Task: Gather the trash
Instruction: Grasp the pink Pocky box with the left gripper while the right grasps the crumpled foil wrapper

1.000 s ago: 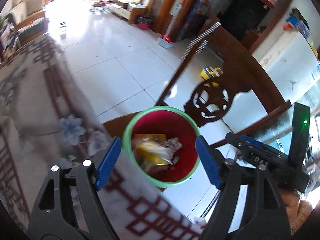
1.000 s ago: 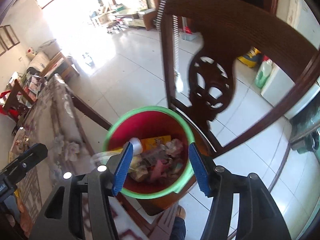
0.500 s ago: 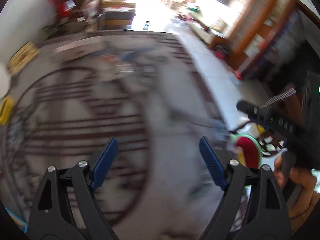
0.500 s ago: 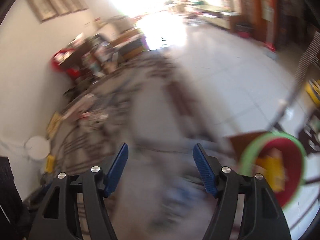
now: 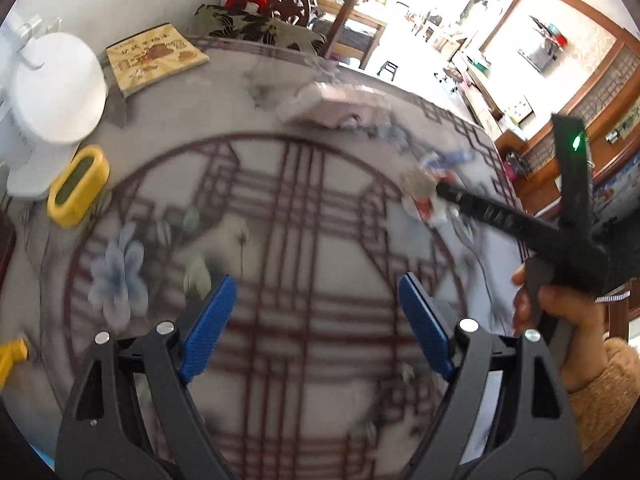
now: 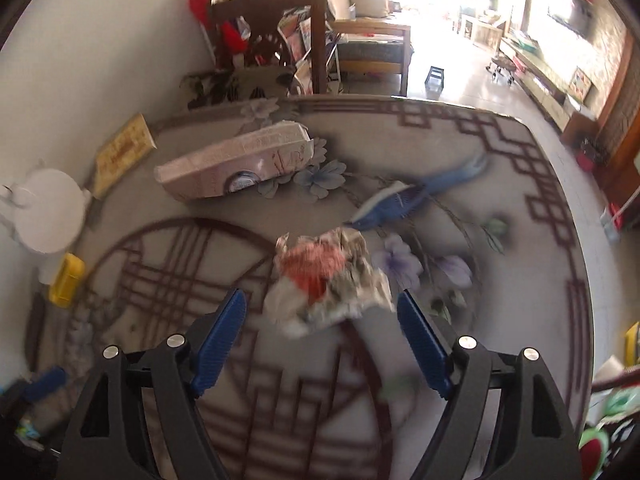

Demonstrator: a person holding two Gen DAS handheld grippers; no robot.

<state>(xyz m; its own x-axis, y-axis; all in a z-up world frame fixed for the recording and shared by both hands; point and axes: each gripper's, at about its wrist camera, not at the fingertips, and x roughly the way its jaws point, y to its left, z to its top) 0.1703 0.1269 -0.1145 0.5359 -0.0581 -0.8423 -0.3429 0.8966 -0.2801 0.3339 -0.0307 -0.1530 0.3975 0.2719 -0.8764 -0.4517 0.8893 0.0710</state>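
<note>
A crumpled wrapper, red-orange and silvery, lies on the patterned tablecloth toward the right side of the table, resting flat and unheld. It sits just ahead of the right gripper, roughly centred on the gap between the blue pads; the jaws are opening and stand clear of the wrapper on both sides, with nothing pressed between them. Just beyond the wrapper lies a blue wrapper, flat on the cloth and close to the first piece; blur prevents saying whether the two touch. Further back and to the left rests a long pale pink package, lying on its side. In the left wrist view the same crumpled wrapper appears at the right of the table, partly hidden by the black body of the other tool held in a person's hand with an ochre knitted sleeve. The left gripper hangs over the bare centre of the round lattice pattern, its jaws set wide with only tablecloth showing between them. At the left margin of the table stand a white appliance and a yellow container, near each other, with a yellow printed booklet behind them. A dark wooden chair stands past the far edge.
</note>
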